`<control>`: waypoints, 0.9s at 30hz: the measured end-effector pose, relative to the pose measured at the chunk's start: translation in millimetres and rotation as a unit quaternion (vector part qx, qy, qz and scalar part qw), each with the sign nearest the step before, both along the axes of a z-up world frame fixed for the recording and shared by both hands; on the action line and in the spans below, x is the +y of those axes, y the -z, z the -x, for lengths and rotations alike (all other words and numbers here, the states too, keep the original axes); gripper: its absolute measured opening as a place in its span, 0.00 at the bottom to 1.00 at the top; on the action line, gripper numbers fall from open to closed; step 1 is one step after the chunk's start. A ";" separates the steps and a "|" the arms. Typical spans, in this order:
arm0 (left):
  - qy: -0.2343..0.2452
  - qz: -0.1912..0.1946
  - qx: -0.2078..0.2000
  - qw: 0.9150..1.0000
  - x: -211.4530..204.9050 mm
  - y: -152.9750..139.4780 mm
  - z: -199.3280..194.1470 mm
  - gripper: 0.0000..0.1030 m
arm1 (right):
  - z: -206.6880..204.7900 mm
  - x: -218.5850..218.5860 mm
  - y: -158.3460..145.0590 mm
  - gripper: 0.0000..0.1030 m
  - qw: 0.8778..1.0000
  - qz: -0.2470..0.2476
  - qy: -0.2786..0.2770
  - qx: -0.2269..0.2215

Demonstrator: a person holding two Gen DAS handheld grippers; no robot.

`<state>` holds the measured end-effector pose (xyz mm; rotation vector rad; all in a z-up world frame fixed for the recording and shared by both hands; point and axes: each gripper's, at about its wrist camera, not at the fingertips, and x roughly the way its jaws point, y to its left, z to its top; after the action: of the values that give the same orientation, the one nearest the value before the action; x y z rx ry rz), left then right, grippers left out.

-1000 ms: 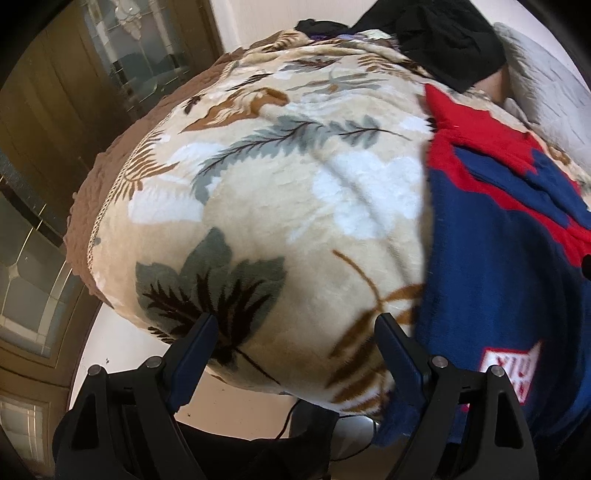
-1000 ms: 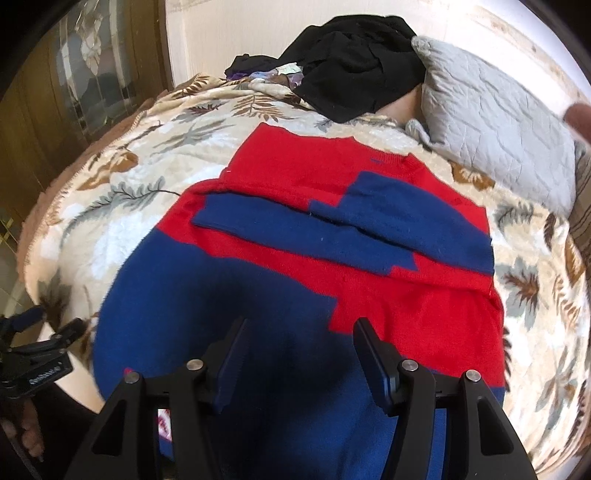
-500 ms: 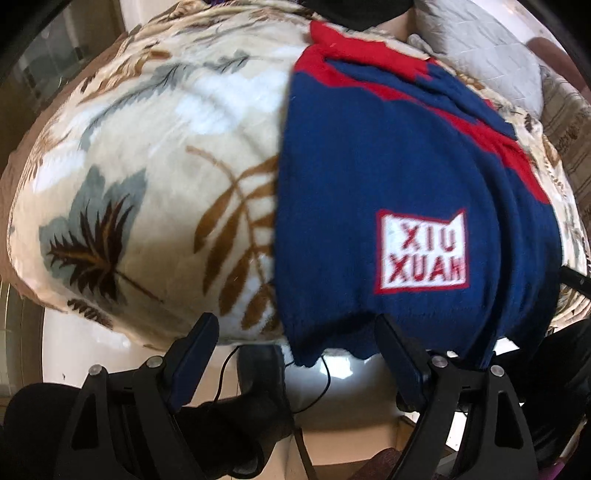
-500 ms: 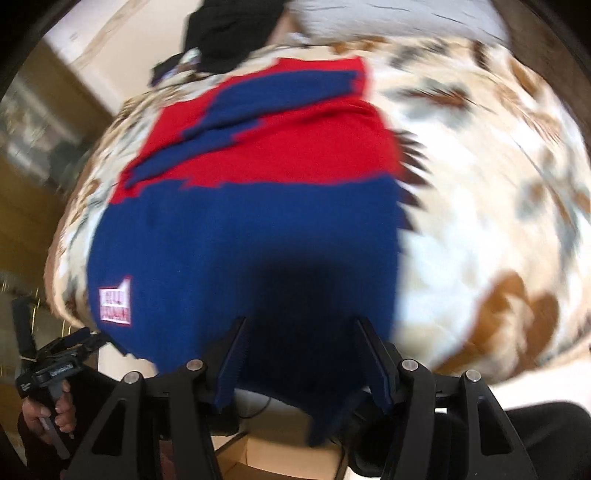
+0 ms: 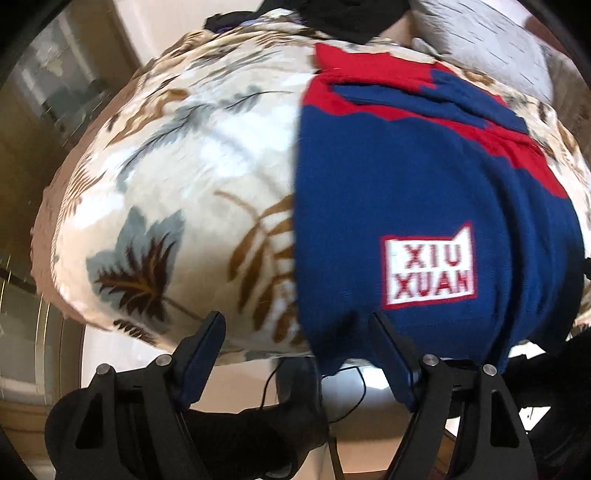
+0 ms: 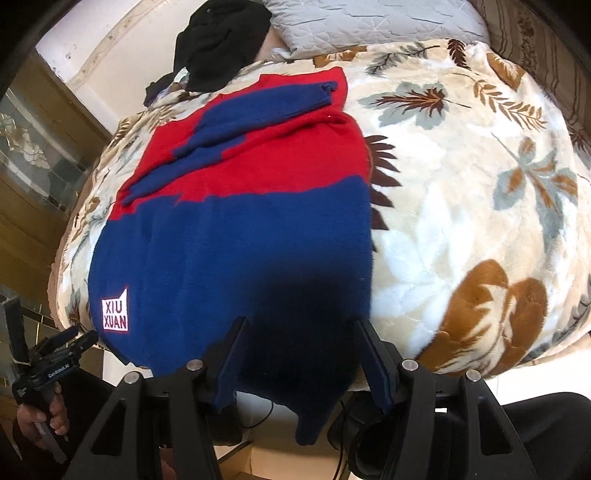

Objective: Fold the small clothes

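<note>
A red and navy knitted sweater (image 5: 406,192) lies flat on a leaf-print blanket (image 5: 184,166), with its sleeves folded across the red upper part. Its navy hem hangs over the bed's near edge. My left gripper (image 5: 297,319) is open at the hem's left corner, its right finger over the navy knit below the white XIU XUAN label (image 5: 428,269). In the right wrist view my right gripper (image 6: 300,324) is open astride the sweater (image 6: 240,251) at the right end of the hem. The pads do not press the cloth.
A grey quilted pillow (image 6: 369,22) and a heap of black clothes (image 6: 218,44) lie at the head of the bed. A glass-fronted wooden cabinet (image 6: 44,155) stands left. Cables and dark objects lie on the floor under the edge. A hand (image 6: 40,413) holds the other tool.
My left gripper shifted from the bare blanket to the sweater's left hem corner. My right gripper swung down and right from the sweater's middle to the hem's right end. Both wrists rolled.
</note>
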<state>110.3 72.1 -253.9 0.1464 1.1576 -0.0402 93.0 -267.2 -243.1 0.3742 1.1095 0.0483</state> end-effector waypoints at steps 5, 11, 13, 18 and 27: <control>-0.025 -0.016 -0.010 1.000 21.7 1.5 7.7 0.78 | -8.5 6.0 1.0 0.61 1.000 0.002 -0.001 0.003; -0.074 -0.028 -0.028 0.996 52.5 1.9 7.4 0.78 | -21.0 25.3 -3.3 0.61 1.000 0.004 -0.017 0.000; -0.095 -0.028 -0.035 0.994 64.0 0.8 7.1 0.78 | -25.4 31.8 -4.0 0.61 1.000 0.004 -0.023 0.001; -0.122 -0.030 -0.037 0.991 84.0 3.9 0.3 0.78 | -39.0 49.8 -4.0 0.61 0.999 0.004 -0.039 0.002; -0.140 -0.024 -0.023 0.990 96.5 12.7 3.0 0.78 | -54.9 73.3 -1.5 0.61 0.998 0.007 -0.058 0.006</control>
<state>107.3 168.6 -266.6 0.0263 1.1253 0.2388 147.9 -193.8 -241.5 0.2972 1.1414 0.1406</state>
